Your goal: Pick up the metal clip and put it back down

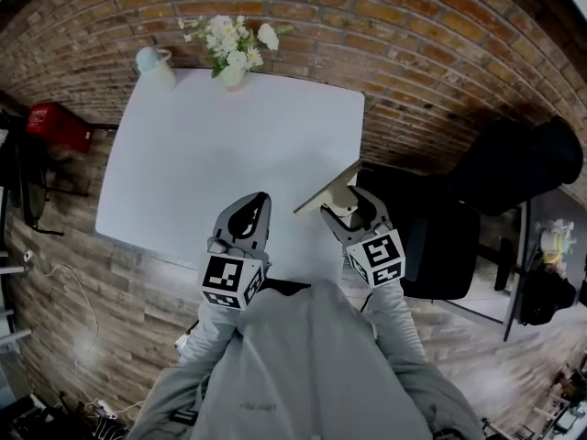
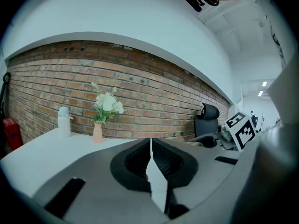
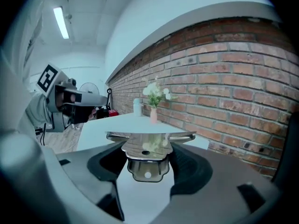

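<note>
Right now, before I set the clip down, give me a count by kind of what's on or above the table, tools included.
Tools: 2 (left tool shut, empty; right tool shut on the metal clip)
Metal clip: 1
Vase of flowers: 1
Bottle: 1
Total: 5

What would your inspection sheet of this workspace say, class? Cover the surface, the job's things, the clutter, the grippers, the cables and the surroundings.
Surface: white table, set against the wall.
Job's things: metal clip, held by the table's right edge, apparently lifted off it.
Clutter: vase of flowers and white bottle at the table's far edge.
Grippers: right gripper shut on the metal clip; left gripper shut, nothing between its jaws.
Cables: white cable on the floor, left of the table.
Surroundings: brick wall, black office chair on the right, red object on the left.
</note>
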Demonstrator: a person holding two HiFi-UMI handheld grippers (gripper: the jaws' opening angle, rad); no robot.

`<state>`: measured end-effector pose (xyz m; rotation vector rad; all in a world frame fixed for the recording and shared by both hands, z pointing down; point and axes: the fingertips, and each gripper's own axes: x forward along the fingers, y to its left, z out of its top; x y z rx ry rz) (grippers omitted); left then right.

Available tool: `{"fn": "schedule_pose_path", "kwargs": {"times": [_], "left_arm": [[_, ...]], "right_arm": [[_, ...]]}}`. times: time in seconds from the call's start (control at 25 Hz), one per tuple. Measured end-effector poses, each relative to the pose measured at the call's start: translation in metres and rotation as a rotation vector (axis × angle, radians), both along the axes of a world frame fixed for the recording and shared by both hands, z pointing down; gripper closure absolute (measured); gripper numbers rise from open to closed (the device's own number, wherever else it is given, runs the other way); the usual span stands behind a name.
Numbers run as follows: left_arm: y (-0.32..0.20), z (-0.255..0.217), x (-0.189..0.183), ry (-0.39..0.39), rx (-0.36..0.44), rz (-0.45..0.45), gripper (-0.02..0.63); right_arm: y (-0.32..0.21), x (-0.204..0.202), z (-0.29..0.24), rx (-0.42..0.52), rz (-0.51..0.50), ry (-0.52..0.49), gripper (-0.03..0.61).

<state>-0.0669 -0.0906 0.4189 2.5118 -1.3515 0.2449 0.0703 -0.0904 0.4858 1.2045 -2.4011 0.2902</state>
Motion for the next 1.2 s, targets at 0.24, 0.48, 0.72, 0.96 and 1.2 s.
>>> {"fn": "schedule_pose_path", "kwargs": {"times": [0.24,0.48,0.72,0.96,1.2], "left_arm": [[0.001,-0.018,0.007,0.000,0.046,0.016,0.579],[0.002,-0.033,0.015,0.002,0.087,0.035,0.580],[0.006,-0.040,0.023,0.016,0.103,0.053,0.588],[0.010,-0.040,0.022,0.024,0.093,0.047,0.588],[0.013,-0.036,0.015,0.022,0.076,0.034,0.588]], "right_arm": [[0.008,0.018,-0.048,0.104,0.041,-0.040,0.281],[0.021,0.038,-0.084,0.186,0.079,-0.059,0.281],[0.035,0.059,-0.108,0.234,0.144,-0.103,0.279],[0.048,0.074,-0.119,0.245,0.196,-0.162,0.279],[0.053,0.077,-0.118,0.235,0.212,-0.184,0.280]]}}
